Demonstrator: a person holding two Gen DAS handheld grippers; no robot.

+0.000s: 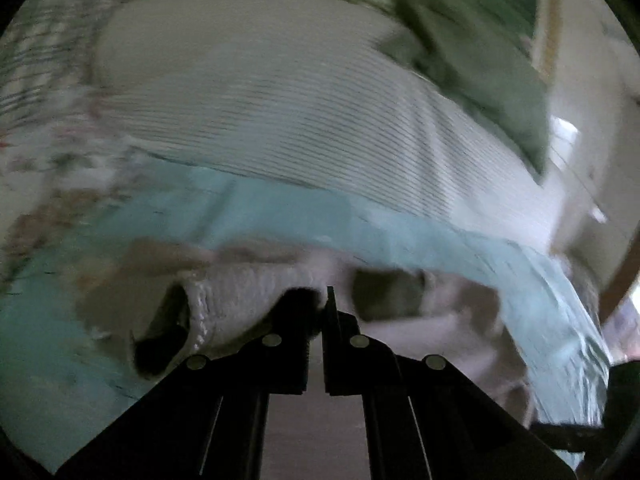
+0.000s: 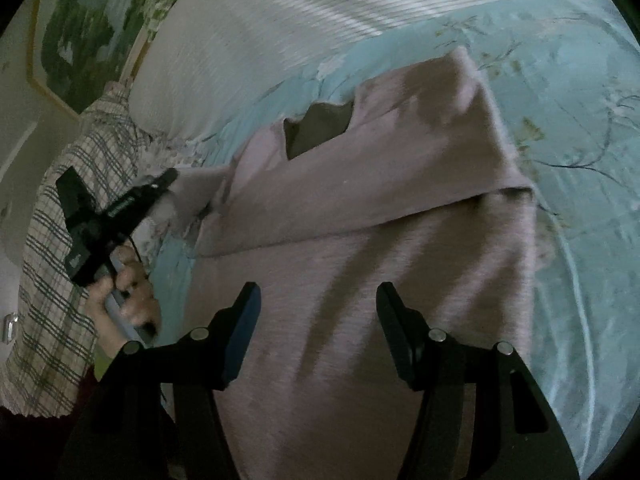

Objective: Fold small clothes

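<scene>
A pale mauve knit top (image 2: 360,200) lies spread on the blue floral bedsheet (image 2: 580,120), with one part folded across its body and the dark neck opening (image 2: 316,128) showing. My right gripper (image 2: 319,314) hovers open just over the top's lower body, with nothing between its fingers. At the left edge, my left gripper (image 2: 160,184) is held in a person's hand (image 2: 128,300) and pinches the end of a sleeve (image 2: 196,188). In the blurred left wrist view, the left gripper (image 1: 324,312) is shut on the ribbed cuff (image 1: 240,300).
A large white striped pillow (image 1: 280,100) lies beyond the top, with a green cushion (image 1: 480,80) behind it. A plaid cloth (image 2: 80,184) hangs at the bed's left side. A framed green picture (image 2: 80,40) is on the wall.
</scene>
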